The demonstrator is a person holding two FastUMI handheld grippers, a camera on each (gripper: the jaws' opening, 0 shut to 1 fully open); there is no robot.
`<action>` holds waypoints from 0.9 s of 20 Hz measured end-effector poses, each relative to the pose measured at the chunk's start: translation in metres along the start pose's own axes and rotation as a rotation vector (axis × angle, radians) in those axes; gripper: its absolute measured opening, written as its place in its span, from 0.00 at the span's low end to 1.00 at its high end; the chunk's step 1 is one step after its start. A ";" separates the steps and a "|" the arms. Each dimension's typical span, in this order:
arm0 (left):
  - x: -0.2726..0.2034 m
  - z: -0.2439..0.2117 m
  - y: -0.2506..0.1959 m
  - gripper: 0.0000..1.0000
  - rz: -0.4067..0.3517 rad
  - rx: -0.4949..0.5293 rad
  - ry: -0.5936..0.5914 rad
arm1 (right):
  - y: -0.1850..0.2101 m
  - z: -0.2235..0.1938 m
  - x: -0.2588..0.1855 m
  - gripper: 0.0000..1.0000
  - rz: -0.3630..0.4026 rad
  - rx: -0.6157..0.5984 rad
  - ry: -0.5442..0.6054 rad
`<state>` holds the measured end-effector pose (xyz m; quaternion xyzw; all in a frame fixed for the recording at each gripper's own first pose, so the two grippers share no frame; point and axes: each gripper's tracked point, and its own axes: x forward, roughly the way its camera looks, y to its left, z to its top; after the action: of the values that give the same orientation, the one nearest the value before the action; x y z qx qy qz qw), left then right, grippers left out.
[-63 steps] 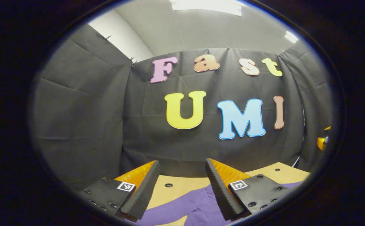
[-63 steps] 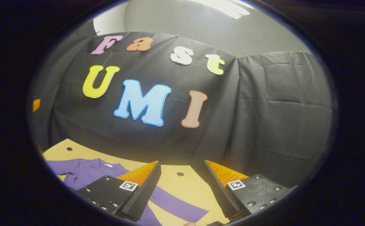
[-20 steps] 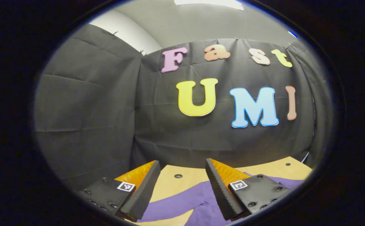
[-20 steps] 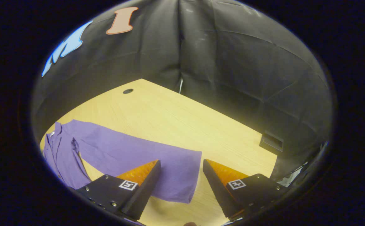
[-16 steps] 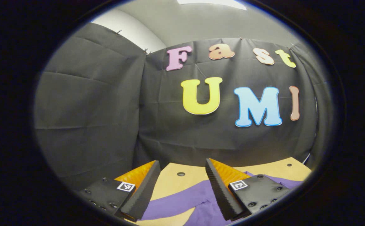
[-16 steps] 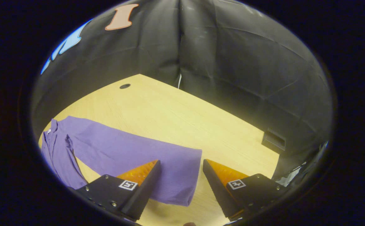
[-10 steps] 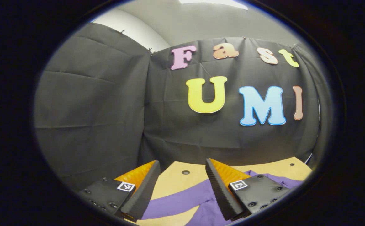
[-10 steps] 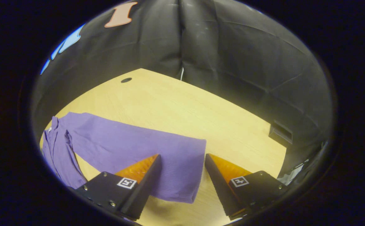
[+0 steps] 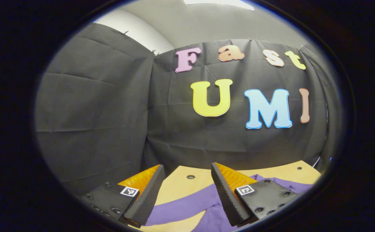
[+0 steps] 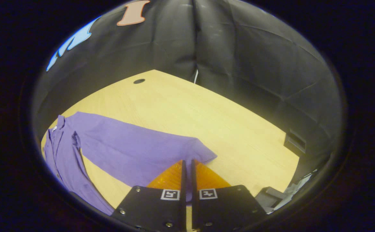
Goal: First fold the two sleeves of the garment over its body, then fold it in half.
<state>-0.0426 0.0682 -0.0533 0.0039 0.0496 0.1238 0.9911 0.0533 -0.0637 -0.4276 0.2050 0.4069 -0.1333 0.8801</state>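
Dim booth, strong fisheye bend

A white ceiling light panel (image 9: 219, 2) glares overhead; the pale wooden table (image 10: 187, 106) shines brightest (edges darken, soften).

The left tool (image 9: 187, 183) hangs open above the purple garment (image 9: 187, 206).

The left gripper view sits low and near level, facing the black cloth booth wall (image 9: 116, 106), with the light wooden table (image 9: 181, 187) and the purple long-sleeved garment (image 9: 187, 204) at its bottom edge. The right gripper view tilts down over the table (image 10: 206, 116), close above the garment's sleeve (image 10: 136, 151). Both views share table, garment and wall.
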 end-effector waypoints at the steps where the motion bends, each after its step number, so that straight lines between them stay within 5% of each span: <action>1: 0.001 0.001 0.001 0.93 -0.001 -0.002 -0.003 | 0.001 0.001 0.000 0.11 0.006 0.010 0.011; 10: 0.009 -0.002 -0.001 0.93 -0.038 -0.018 -0.008 | 0.033 0.048 -0.043 0.01 0.172 0.058 -0.113; 18: 0.016 -0.012 0.002 0.93 -0.051 -0.009 -0.004 | 0.126 0.115 -0.109 0.01 0.400 0.068 -0.241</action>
<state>-0.0292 0.0737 -0.0663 -0.0017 0.0472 0.0988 0.9940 0.1110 0.0010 -0.2444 0.2939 0.2455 0.0068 0.9237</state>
